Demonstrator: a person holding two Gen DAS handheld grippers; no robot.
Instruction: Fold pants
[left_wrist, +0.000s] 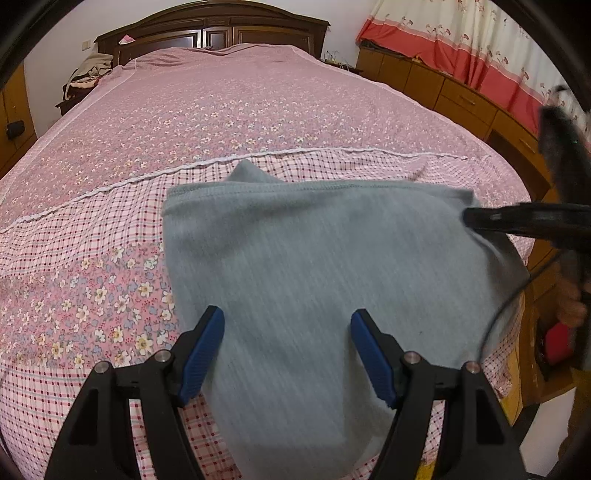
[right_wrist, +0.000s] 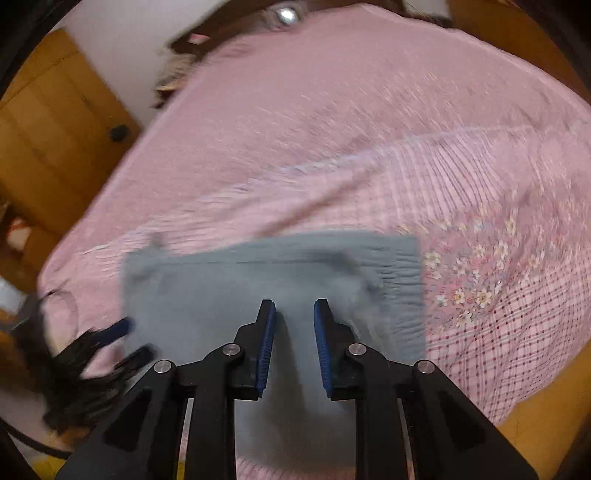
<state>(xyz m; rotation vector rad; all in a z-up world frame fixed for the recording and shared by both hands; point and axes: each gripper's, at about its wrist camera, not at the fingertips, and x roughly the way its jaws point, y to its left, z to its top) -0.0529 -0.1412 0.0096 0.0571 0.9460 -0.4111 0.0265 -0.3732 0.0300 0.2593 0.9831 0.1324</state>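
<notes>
Grey pants (left_wrist: 314, 258) lie folded into a broad patch on the pink floral bedspread (left_wrist: 221, 110), near the bed's front edge. My left gripper (left_wrist: 288, 314) hovers over their near part, open wide, with the blue pads apart and only fabric lying beneath. My right gripper (left_wrist: 467, 218) reaches in from the right and is shut on the pants' right edge, which lifts off the bed there. In the blurred right wrist view the pants (right_wrist: 221, 288) run up between the nearly closed pads of the right gripper (right_wrist: 294, 306). The left gripper (right_wrist: 136, 339) shows as a dark smear at the left.
A dark wooden headboard (left_wrist: 210, 33) stands at the far end. Low wooden cabinets (left_wrist: 454, 96) and a red and cream curtain (left_wrist: 461, 44) line the right side. A heap of clothes (left_wrist: 88, 74) sits at the far left. A black cable (left_wrist: 502, 310) hangs at the right.
</notes>
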